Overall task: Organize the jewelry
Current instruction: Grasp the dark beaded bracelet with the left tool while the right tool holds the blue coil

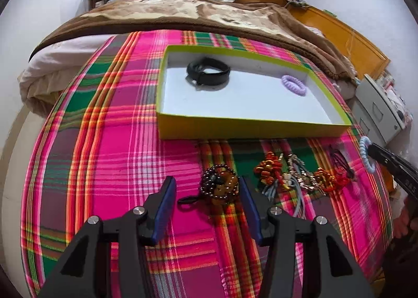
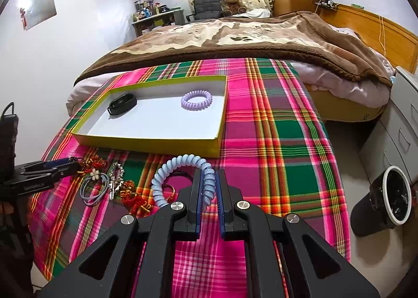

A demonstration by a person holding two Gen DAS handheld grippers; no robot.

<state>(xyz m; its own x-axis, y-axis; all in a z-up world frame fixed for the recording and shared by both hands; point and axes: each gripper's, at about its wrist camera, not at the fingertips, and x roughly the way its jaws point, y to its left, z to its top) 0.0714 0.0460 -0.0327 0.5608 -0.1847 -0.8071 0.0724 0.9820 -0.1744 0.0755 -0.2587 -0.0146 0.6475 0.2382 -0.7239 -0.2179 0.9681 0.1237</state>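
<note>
A shallow yellow-rimmed box lies on the plaid cloth and holds a black band and a lilac coil hair tie. In front of it is a heap of jewelry: a dark bead bracelet, red-orange knotted pieces and grey-blue hair ties. My left gripper is open, its blue pads either side of the bead bracelet, not pressing it. My right gripper is shut on a pale blue coil hair tie, lifted off the cloth.
The pink, green and orange plaid cloth covers the table in front of a bed with a brown blanket. A grey drawer unit and a black bin stand at the right.
</note>
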